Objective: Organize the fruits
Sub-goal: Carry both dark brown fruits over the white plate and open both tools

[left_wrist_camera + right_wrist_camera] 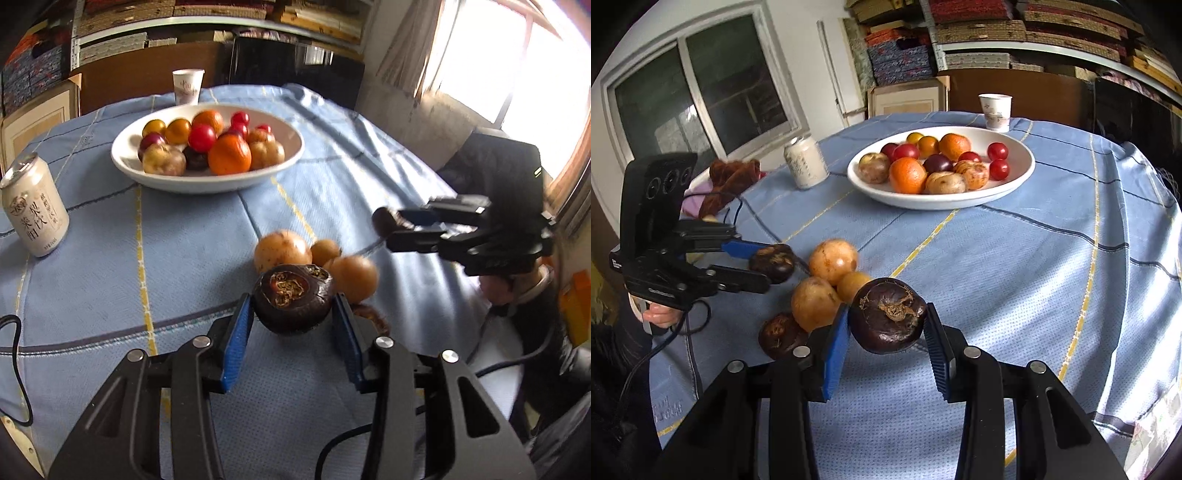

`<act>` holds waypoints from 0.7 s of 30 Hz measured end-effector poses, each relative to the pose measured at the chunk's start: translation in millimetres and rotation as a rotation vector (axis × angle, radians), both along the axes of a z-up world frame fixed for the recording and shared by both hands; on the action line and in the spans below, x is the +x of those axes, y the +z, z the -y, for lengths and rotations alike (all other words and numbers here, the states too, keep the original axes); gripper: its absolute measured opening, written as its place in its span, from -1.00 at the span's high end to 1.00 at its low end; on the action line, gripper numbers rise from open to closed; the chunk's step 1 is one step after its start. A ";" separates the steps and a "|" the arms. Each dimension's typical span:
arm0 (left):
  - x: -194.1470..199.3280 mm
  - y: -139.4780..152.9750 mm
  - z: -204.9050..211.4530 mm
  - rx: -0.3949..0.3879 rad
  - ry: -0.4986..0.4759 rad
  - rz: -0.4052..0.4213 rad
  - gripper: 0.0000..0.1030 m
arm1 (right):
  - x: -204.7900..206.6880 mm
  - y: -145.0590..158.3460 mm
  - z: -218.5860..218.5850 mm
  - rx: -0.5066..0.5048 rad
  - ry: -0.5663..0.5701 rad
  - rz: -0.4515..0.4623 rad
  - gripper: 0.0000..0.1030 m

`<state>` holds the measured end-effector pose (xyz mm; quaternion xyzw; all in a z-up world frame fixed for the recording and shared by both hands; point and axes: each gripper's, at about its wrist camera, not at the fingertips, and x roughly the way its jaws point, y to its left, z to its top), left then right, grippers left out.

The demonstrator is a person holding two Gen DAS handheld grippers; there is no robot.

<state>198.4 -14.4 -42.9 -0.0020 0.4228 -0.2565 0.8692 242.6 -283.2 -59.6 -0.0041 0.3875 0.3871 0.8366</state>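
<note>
From my left wrist camera, my left claw [293,314] is clamped on a dark purple-brown fruit [293,301], its blue pads pressing both sides, the scarred end of the fruit facing the lens. Just beyond it on the blue tablecloth [147,258] sits a small cluster of tan-yellow fruits [282,251], touching one another. Farther back stands the white bowl [177,181], filled with oranges, red, yellow and dark fruits. A pale drink can [35,205] stands at the left of the table and a paper cup [187,86] behind the bowl. At the right, my right claw [386,225] comes in from the side with a second dark fruit [382,221] between its fingertips. From my right wrist camera, that right claw [886,325] grips its own dark fruit [886,315] narrowly, stem scar up, pads on both flanks. The tan cluster [831,260] lies just left of it, with another dark fruit [779,334] resting on the cloth beside the cluster. My left claw [772,264] shows at the left edge, closed on its dark fruit [772,258], lifted off the cloth. The bowl [1019,184] sits well beyond, the can [805,162] to its left, the cup [995,110] behind.
</note>
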 end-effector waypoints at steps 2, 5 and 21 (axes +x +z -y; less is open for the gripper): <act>5.6 11.1 -4.4 -0.005 0.005 0.009 0.15 | 6.8 3.3 5.3 0.070 -0.027 -0.034 0.22; 20.7 29.1 -12.1 0.031 0.037 0.045 0.15 | 15.6 14.5 5.1 0.113 -0.089 -0.020 0.22; 197.4 49.2 -19.6 0.075 0.247 0.046 -0.05 | 139.8 22.2 -48.5 0.148 -0.335 0.003 0.15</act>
